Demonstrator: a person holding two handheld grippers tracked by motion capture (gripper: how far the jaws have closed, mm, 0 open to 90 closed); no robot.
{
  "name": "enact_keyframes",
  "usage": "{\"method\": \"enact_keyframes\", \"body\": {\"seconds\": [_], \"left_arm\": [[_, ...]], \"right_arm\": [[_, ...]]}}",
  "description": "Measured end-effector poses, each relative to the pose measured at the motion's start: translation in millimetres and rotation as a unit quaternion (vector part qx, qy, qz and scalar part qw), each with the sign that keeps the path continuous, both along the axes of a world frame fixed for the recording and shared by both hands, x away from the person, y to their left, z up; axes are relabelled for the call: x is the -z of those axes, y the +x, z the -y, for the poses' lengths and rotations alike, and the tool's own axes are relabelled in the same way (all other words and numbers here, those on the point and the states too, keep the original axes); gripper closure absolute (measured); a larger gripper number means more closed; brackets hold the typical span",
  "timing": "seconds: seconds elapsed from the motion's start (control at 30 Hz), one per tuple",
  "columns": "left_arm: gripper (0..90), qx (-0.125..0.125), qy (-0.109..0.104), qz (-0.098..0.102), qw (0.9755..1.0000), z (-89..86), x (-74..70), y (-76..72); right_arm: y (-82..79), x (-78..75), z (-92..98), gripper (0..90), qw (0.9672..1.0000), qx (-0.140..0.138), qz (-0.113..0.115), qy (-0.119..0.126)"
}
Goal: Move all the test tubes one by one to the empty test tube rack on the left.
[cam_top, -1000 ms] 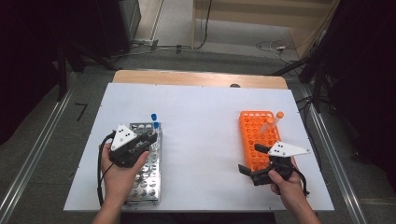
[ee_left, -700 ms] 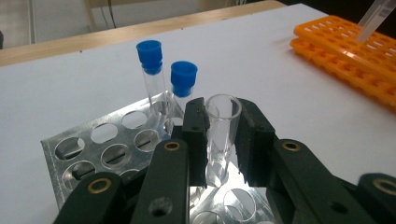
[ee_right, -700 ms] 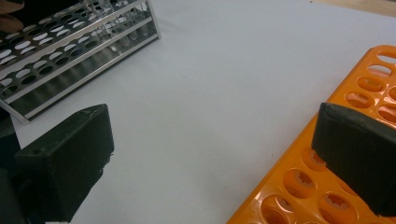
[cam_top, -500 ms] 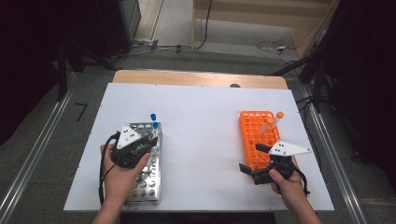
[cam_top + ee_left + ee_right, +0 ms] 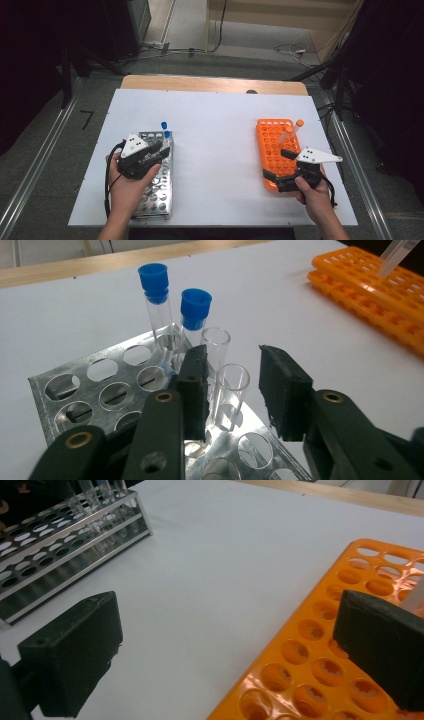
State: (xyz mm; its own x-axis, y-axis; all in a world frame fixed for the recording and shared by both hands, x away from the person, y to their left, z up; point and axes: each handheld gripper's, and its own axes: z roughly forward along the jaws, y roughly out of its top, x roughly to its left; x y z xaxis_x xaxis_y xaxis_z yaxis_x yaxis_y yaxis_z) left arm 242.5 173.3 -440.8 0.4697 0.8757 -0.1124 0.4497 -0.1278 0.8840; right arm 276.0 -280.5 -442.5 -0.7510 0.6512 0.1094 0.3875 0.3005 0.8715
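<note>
My left gripper [image 5: 235,385] hovers over the far end of a metal tube rack [image 5: 75,390]. Its jaws have just been opening. A clear uncapped tube [image 5: 231,400] stands in the rack between the pads, with a gap on its right side. A second uncapped tube [image 5: 216,347] and two blue-capped tubes [image 5: 155,295] stand just beyond it. In the high view this gripper [image 5: 162,149] is at the rack's [image 5: 155,195] far right part. My right gripper [image 5: 277,164] stands wide open, empty, at the near-left corner of the orange rack [image 5: 275,145]. An orange-capped tube [image 5: 292,130] leans in that rack.
Both racks rest on a white table top [image 5: 220,150] with a wooden strip [image 5: 215,84] along its far edge. In the right gripper view the orange rack [image 5: 320,655] lies under the right jaw, and the metal rack [image 5: 60,540] is far left. Cables lie on the floor behind.
Both hands hold their places. The left jaws look slightly wider apart than before.
</note>
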Motion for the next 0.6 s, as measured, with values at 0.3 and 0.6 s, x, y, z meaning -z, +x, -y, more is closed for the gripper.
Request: {"method": "enact_keyframes", "body": {"seconds": [0.3, 0.6], "left_arm": [[36.7, 0.005, -0.030, 0.027, 0.9992, -0.9, -4.0, -2.8], [20.2, 0.010, -0.049, 0.041, 0.9979, 4.9, -9.8, -7.3]], "right_arm": [[14.1, -2.1, 17.5, 3.7, 0.9989, 0.046, 0.005, 0.006], [35.2, 3.1, 25.8, 12.9, 0.9958, 0.091, -0.012, 0.001]]}}
